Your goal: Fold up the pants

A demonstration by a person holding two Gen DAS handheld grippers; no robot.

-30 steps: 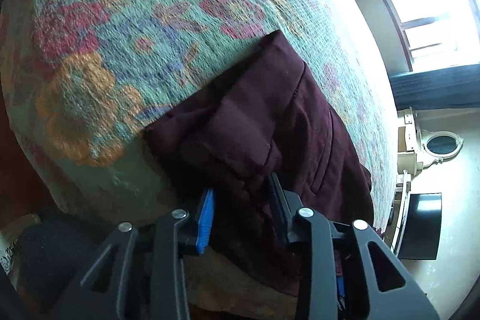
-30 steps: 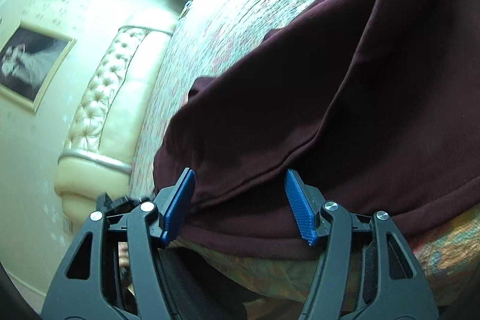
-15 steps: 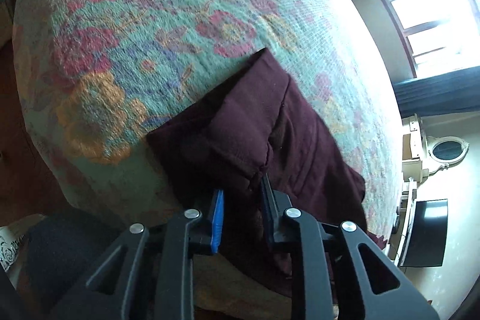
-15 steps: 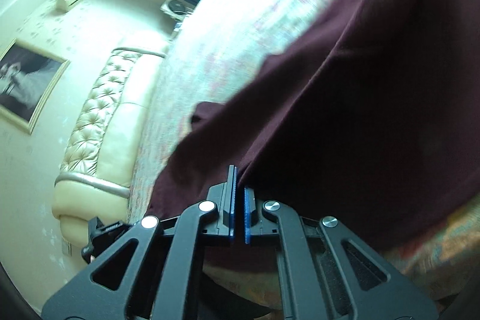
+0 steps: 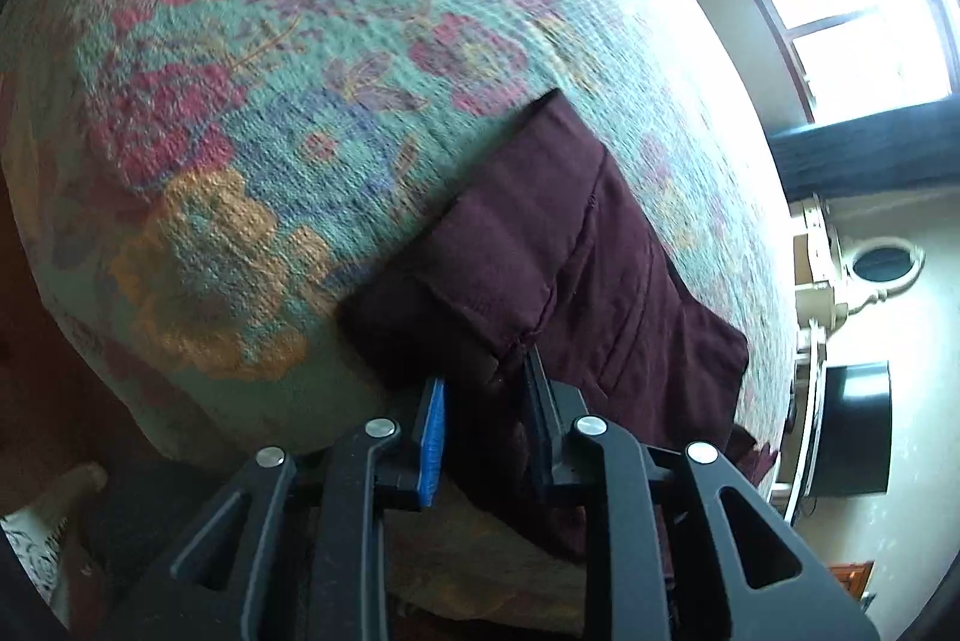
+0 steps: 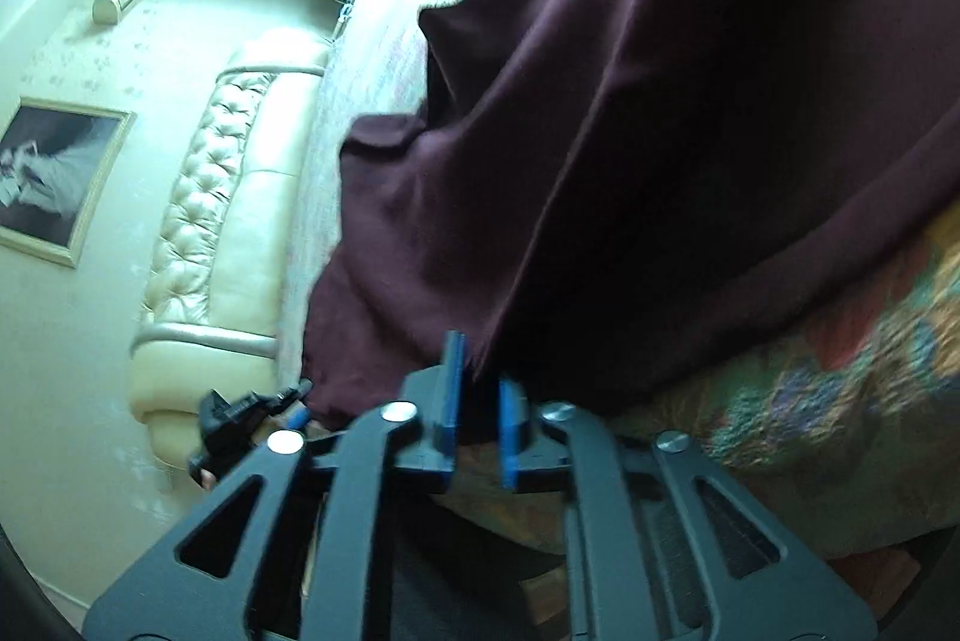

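Pants (image 5: 576, 245) on bed (image 5: 252, 101); left gripper (image 5: 483, 401) and right gripper (image 6: 480, 389) each clamped on pants edge.

A bed (image 5: 252, 113) with a floral quilted cover carries dark maroon pants (image 5: 576, 269) at its edge.

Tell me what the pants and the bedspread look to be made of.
Pants: likely a soft, matte woven cloth in dark maroon; they drape in loose folds with stitched seams. Bedspread: seemingly thick textured cotton, its floral print showing a coarse, nubby weave.
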